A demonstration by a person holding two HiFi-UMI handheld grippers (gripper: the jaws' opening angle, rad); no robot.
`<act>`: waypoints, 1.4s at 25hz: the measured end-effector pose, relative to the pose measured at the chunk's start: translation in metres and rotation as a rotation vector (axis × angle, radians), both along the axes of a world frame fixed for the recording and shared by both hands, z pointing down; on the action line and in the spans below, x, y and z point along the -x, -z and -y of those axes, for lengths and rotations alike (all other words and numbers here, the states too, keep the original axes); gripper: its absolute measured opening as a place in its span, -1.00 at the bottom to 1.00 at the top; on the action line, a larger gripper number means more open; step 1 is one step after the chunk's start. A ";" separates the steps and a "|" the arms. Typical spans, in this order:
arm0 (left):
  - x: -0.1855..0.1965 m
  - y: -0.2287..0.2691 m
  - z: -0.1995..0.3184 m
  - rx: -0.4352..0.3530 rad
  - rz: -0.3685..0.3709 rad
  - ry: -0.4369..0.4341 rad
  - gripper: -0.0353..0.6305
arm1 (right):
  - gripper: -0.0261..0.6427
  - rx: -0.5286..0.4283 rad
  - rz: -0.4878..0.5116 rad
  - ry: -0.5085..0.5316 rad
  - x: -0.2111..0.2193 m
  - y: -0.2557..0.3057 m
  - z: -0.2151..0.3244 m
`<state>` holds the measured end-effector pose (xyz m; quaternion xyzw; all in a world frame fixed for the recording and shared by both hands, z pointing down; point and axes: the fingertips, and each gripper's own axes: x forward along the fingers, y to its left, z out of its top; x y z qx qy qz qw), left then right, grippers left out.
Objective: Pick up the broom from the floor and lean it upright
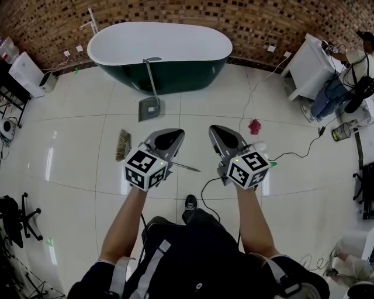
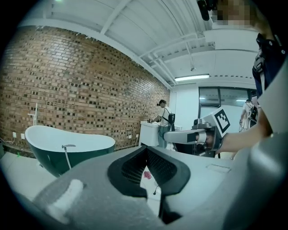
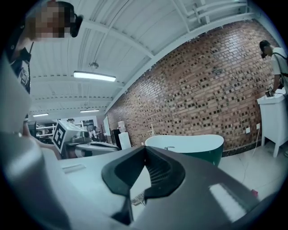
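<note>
Broom (image 1: 123, 145) lies flat on the white tiled floor (image 1: 76, 117), its brush head just left of the left hand-held gripper (image 1: 170, 135). Its thin handle runs under that gripper, and its far end shows between the 2 forearms. Neither gripper touches it. Both are held out side by side above the floor, the right hand-held gripper (image 1: 221, 132) well apart from the brush head. Each gripper view shows its 2 jaws closed tip to tip with nothing between them; a bit of bristle shows on the floor below the right pair. Beyond them a dustpan (image 1: 149, 108) leans on a dark green bathtub (image 1: 158, 49) by the brick wall (image 1: 175, 11). A red cloth (image 1: 255, 126) lies on the tiles to the right.
</note>
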<state>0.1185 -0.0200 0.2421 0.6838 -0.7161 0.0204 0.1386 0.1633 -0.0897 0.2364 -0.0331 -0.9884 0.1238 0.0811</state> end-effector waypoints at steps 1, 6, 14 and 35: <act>0.005 -0.001 0.003 0.004 0.001 -0.008 -0.89 | -0.92 0.003 0.000 -0.011 0.003 -0.001 0.003; 0.026 -0.009 0.010 0.010 -0.005 -0.088 -0.89 | -0.92 -0.006 -0.021 -0.090 0.020 -0.010 0.004; 0.052 -0.030 0.026 0.031 -0.025 -0.357 -0.89 | -0.92 -0.022 -0.057 -0.344 0.034 -0.016 0.001; -0.028 -0.263 0.042 0.357 0.020 -0.814 -0.88 | -0.92 0.070 -0.178 -0.826 -0.092 -0.142 0.011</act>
